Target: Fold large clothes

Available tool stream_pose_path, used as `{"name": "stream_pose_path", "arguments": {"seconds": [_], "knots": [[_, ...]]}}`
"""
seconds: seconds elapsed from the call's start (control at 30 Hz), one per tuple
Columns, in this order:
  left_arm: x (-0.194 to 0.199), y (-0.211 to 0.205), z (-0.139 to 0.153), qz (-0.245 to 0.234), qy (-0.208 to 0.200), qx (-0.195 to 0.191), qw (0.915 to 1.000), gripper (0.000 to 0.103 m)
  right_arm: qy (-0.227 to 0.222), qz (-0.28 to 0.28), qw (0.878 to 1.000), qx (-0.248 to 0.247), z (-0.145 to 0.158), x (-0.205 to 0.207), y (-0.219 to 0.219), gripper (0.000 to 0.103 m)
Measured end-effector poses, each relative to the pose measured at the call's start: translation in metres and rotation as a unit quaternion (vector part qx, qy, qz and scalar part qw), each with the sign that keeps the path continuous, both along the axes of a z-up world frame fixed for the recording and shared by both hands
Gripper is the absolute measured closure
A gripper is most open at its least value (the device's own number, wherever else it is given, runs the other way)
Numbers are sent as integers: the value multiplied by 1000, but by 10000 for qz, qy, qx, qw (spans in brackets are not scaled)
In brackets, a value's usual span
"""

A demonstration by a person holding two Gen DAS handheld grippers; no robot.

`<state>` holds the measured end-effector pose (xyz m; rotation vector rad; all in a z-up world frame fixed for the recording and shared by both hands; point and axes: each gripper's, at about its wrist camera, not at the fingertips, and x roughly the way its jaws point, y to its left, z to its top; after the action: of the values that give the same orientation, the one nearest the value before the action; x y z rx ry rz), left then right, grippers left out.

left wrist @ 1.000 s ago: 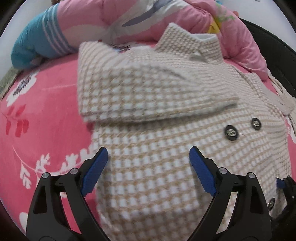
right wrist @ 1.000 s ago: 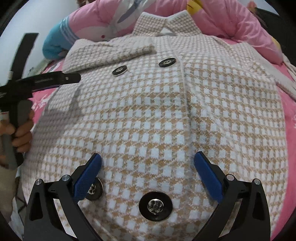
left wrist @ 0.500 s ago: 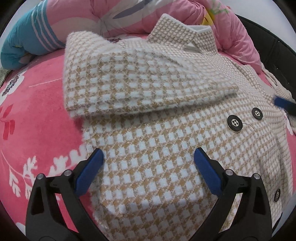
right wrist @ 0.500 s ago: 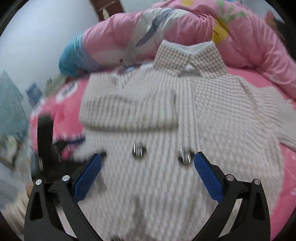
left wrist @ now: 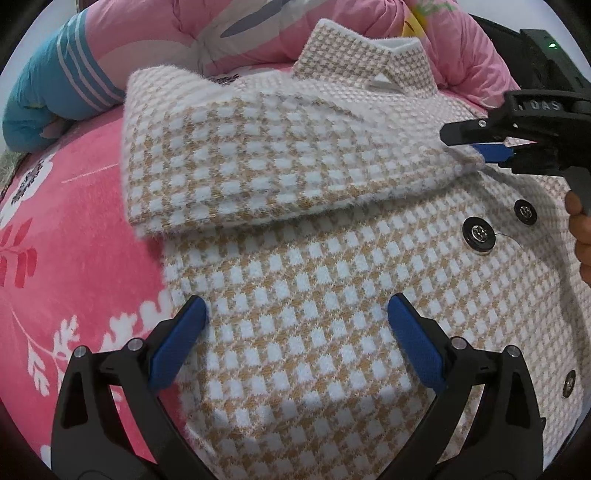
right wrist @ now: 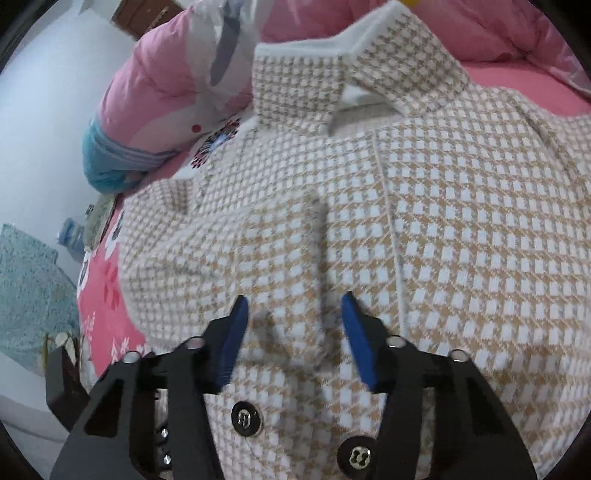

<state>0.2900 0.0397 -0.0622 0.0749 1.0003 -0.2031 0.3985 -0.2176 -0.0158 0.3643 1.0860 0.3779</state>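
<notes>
A beige-and-white houndstooth coat (left wrist: 332, 277) lies front up on the bed, collar (left wrist: 365, 59) at the far end. One sleeve (left wrist: 258, 158) is folded across the chest. My left gripper (left wrist: 297, 332) hangs open over the coat's lower left side, with nothing between its pads. My right gripper (left wrist: 487, 149) is at the cuff end of that sleeve, above two black buttons (left wrist: 479, 233). In the right wrist view the right gripper (right wrist: 293, 332) has the sleeve's cuff (right wrist: 295, 258) between its closing jaws. The pads do not visibly pinch it.
A pink flowered sheet (left wrist: 74, 240) covers the bed. A rolled pink quilt (left wrist: 258, 29) with a blue striped end (left wrist: 62, 92) lies beyond the collar. A person's hand (left wrist: 581, 236) holds the right gripper. A teal mat (right wrist: 26, 295) lies on the floor at left.
My right gripper has travelled from the coat's lower buttons up to the cuff of the folded sleeve, and its jaws have narrowed. The left gripper has stayed over the coat's left side.
</notes>
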Motion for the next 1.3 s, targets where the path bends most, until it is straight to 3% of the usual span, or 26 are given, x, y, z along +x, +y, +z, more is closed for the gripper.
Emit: {"name": "stream_pose_path", "arguments": {"seconds": [0.17,0.3,0.43,0.6,0.8,1.03,1.17,1.3], "knots": [[1,1,0,-7,17,-53,10000,7,-141,253,9982,-516,-4,-7,11,66],[2,3,3,-4,-24,-134,9999,7,-290,308,9973,-602,4,-9,16,90],[1,24,19,164,-353,-660,9971,7,-740,293,9952,-565,31,-4,14,92],[24,50,29,776,-507,-486,9945,7,-1267,-69,9914,-329,76,9,-21,93],[57,59,21,1034,-391,-130,9938,7,-1484,-586,9863,-428,98,28,-70,94],[59,61,3,1122,-222,-2,9934,7,-1238,-1062,9817,-987,68,34,-117,94],[57,58,2,1120,-196,-15,9935,7,-936,-1311,9821,-977,42,32,-145,94],[58,59,2,1117,-195,-31,9935,7,-528,-1139,9888,-804,22,32,-157,94]]}}
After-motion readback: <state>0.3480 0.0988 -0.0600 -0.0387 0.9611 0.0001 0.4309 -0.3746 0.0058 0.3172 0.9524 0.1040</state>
